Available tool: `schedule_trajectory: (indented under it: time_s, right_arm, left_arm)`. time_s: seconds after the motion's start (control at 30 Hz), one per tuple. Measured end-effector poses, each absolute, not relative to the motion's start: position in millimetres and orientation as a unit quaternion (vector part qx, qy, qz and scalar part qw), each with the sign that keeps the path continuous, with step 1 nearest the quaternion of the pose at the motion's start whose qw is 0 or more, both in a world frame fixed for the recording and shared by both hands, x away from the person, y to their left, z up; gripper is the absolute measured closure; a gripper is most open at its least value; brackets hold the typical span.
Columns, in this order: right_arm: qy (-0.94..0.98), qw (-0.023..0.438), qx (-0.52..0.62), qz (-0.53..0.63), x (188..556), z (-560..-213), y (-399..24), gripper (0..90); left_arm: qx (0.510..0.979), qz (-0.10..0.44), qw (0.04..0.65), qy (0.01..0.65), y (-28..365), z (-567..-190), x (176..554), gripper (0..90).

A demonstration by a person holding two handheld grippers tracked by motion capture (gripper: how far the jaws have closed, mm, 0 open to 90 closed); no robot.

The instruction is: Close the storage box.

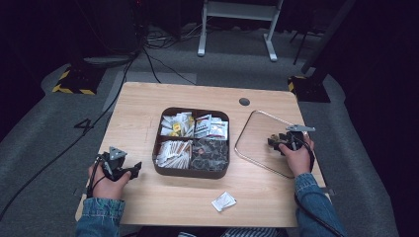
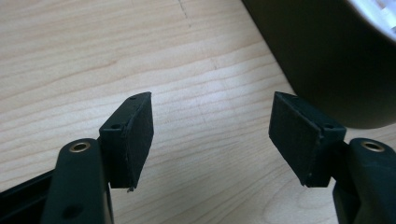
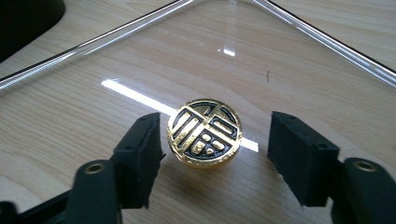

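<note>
Pale wood-grain table (image 1: 148, 197), rectangular, matt laminate with rounded corners. On it, centre: dark brown four-compartment tray (image 1: 191, 172), rounded square, smooth plastic walls, stocked with white paper sachets and clear-wrapped items. Right of the tray: clear glass lid (image 1: 257, 148), rounded square, glossy, edged with a bright metal rim, lying flat on the table. At the lid's centre: gold-and-black round knob (image 3: 204, 133), metallic, a raised gilt emblem on black enamel, standing proud of the glass. Near the front edge: small white paper sachet (image 1: 224, 201), lying loose and crumpled. Right gripper (image 3: 215, 154), black foam-faced pads, straddles the knob with its jaws apart; one pad sits just beside the knob's edge, the other stands clear, and nothing is clamped yet. Left gripper (image 2: 211, 135), jaws apart and empty, hovers low over bare table beside the tray's wall. Handling note, as judged: the step in hand is taking the lid by its knob; centre the pads on the knob's sides, close squarely below the emblem face, and lift level, since glass on a small polished knob may swing or slip.
</note>
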State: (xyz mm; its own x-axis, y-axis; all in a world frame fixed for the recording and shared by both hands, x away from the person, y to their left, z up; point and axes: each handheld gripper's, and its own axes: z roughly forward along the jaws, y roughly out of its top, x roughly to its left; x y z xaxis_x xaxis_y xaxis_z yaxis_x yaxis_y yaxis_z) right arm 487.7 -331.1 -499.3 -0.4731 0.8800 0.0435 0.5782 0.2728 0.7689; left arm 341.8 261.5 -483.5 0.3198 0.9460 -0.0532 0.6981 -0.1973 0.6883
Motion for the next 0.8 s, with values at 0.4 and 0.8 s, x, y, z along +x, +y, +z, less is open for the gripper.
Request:
schedule_trajectory:
  time_s: [0.4, 0.8]
  right_arm:
    - [0.779, 0.203, 0.453, 0.383, 485, -499, -330, 59.2]
    - [0.776, 0.205, 0.445, 0.397, 476, -482, -334, 59.2]
  left_arm:
    - [0.759, 0.19, 0.307, 0.541, 261, -494, 347, 30.4]
    - [0.767, 0.189, 0.307, 0.53, 259, -501, 350, 25.2]
